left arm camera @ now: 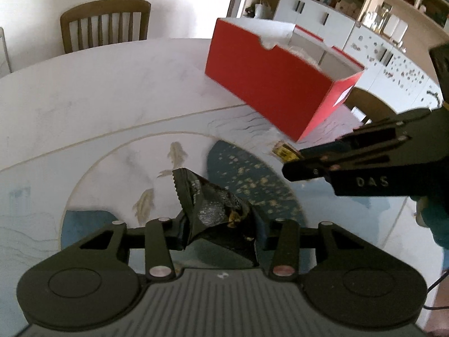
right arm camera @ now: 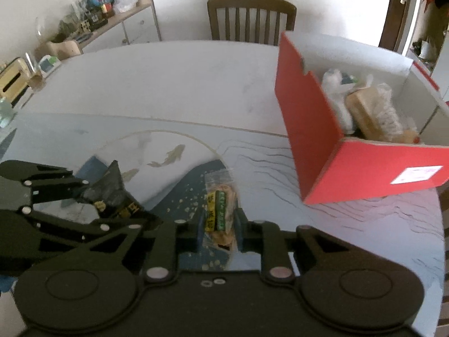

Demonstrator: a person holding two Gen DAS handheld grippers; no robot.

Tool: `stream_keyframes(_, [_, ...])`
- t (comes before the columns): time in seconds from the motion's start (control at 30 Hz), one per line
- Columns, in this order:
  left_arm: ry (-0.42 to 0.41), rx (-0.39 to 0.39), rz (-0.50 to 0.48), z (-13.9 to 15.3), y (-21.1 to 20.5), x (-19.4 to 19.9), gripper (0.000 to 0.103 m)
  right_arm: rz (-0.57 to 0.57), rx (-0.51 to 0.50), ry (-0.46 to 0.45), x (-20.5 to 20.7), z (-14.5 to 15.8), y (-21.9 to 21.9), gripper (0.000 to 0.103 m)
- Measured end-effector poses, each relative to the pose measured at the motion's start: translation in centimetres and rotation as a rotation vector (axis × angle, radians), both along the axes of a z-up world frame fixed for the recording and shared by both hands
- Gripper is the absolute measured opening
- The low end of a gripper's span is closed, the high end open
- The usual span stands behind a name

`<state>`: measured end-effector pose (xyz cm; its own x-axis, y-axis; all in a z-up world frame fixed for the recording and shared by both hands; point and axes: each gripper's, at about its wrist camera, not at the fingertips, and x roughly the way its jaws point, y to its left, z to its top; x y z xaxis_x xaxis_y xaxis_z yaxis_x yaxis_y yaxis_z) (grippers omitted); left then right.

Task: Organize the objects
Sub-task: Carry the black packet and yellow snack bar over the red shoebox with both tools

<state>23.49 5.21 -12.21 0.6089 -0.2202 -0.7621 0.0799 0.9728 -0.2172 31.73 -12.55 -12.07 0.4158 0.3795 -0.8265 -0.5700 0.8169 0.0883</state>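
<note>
While above the table [right arm camera: 168,84] — each claw clamping a packet: left claw [left arm camera: 221,224] black packet [left arm camera: 213,207], right claw [right arm camera: 219,224] clear packet [right arm camera: 220,205].

The open red cardboard box [right arm camera: 322,129] stood on the round printed table [right arm camera: 168,84], right of both snack packets, with wrapped goods [right arm camera: 367,109] inside. A slatted wooden chair [right arm camera: 251,18] stood behind the table, and a low cluttered sideboard [right arm camera: 112,25] far left.
</note>
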Motion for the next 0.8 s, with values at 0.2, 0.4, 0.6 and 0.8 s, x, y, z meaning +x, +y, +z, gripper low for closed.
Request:
stream_keyframes(0.2, [-0.024, -0.023, -0.031, 2.9, -1.8, -0.2, 0.043, -0.009, 0.025, -0.02, -1.6, 3.1, -2.5, 0.021])
stream_keyframes(0.4, [-0.064, -0.035, -0.08, 5.9, -4.4, 0.1, 0.043, -0.023, 0.055, -0.066, -2.2, 6.2, -5.1, 0.021])
stream_keyframes(0.6, [-0.108, -0.033, -0.123, 8.5, -7.3, 1.3, 0.043, -0.03, 0.079, -0.115, -1.5, 8.5, -7.3, 0.021])
stream_keyframes(0.8, [-0.152, -0.011, -0.156, 10.5, -10.4, 3.3, 0.043, -0.029, 0.098, -0.161, 0.1, 10.0, -9.7, 0.021])
